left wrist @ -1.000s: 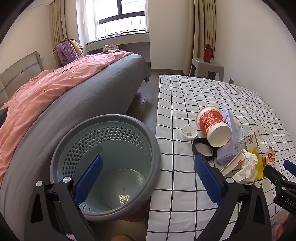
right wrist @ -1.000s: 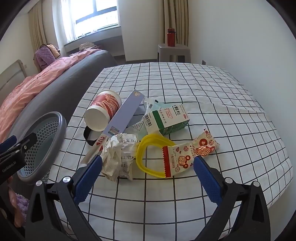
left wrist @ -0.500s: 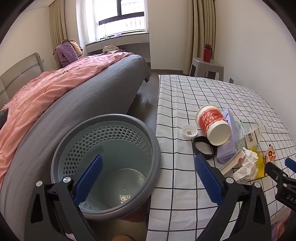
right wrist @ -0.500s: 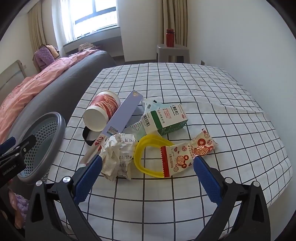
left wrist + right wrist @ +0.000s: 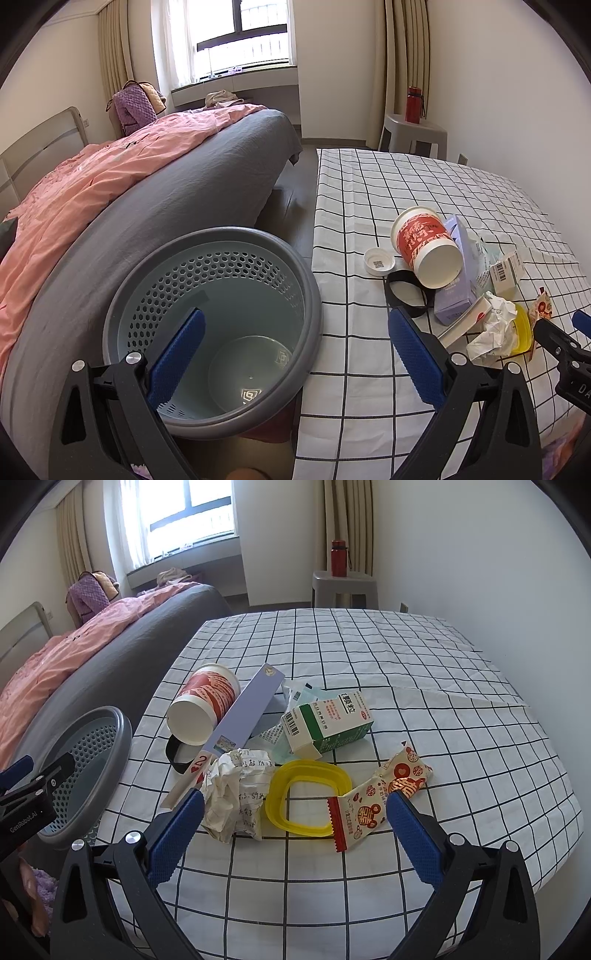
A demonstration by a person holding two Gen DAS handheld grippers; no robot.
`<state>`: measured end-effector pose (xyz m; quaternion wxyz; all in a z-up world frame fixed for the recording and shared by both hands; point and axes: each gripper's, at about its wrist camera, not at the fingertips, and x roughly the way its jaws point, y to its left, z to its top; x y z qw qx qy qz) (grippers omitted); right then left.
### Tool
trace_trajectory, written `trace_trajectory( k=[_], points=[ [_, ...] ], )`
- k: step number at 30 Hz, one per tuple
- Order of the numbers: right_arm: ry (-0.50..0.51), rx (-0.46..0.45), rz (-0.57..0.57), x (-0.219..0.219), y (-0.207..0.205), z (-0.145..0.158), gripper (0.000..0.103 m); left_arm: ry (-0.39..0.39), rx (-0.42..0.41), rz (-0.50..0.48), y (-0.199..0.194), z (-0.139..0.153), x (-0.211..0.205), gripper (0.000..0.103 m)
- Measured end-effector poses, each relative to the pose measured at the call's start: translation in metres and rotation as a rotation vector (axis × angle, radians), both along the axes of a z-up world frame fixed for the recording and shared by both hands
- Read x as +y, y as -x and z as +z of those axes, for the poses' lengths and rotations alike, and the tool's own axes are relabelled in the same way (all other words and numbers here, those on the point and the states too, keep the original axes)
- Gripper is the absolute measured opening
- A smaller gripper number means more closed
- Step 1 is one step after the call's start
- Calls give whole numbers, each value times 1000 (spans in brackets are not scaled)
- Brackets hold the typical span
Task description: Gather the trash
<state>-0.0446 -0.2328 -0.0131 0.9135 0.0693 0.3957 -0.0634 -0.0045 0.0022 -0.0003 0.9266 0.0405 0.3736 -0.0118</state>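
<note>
The right gripper (image 5: 293, 821) has crept closer to the paper ball (image 5: 236, 794) and yellow ring (image 5: 306, 797), jaws apart, probably lining up a first pick. The left gripper (image 5: 293, 345), jaws apart, hovers at the empty bin (image 5: 210, 325).

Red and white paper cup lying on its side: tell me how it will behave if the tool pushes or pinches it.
The paper cup lies on its side with its open mouth showing empty, so it is probably light and may roll when nudged. Its thin wall would likely crush under a hard pinch. The purple box leans against it and may slip once the cup moves.
</note>
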Motion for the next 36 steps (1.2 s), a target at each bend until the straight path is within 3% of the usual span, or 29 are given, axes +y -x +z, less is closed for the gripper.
trace_trajectory(
  k=[36],
  points=[
    [-1,-15,0,1,2,3,97,-3,1,-1,0,0,-2,95]
  ],
)
